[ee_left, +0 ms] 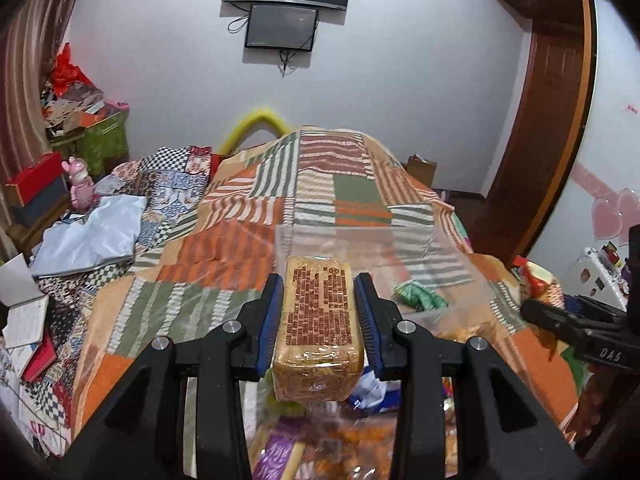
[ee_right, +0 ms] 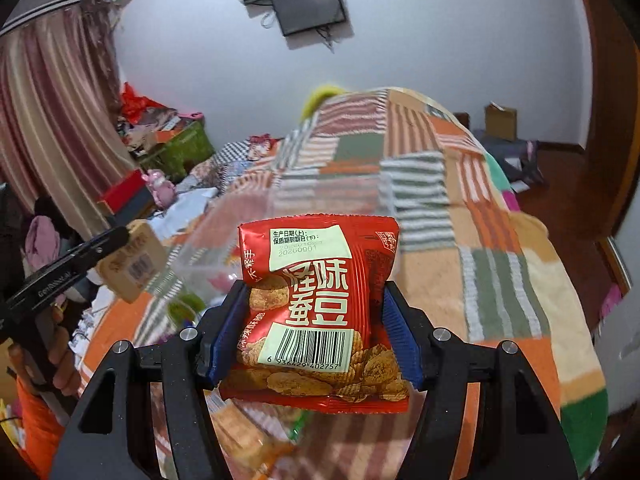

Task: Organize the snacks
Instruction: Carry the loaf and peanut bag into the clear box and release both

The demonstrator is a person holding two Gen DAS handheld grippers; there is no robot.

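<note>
The tan wrapped cake (ee_left: 318,320) sat clamped between the left gripper's (ee_left: 319,320) narrow-set jaws, lifted above the bed (ee_left: 224,248), its label up. The red bean packet (ee_right: 320,312) was pinched at mid-width by the right gripper (ee_right: 316,320), its soft sides bulging past the pads. A clear bin (ee_left: 360,248) lay just beyond both, far of the snack pile (ee_left: 332,440) nearest the cameras. To place them well, each hand should probably carry its snack over the bin's rim before loosening, one at a time, keeping the packet level so it would not slip.
</note>
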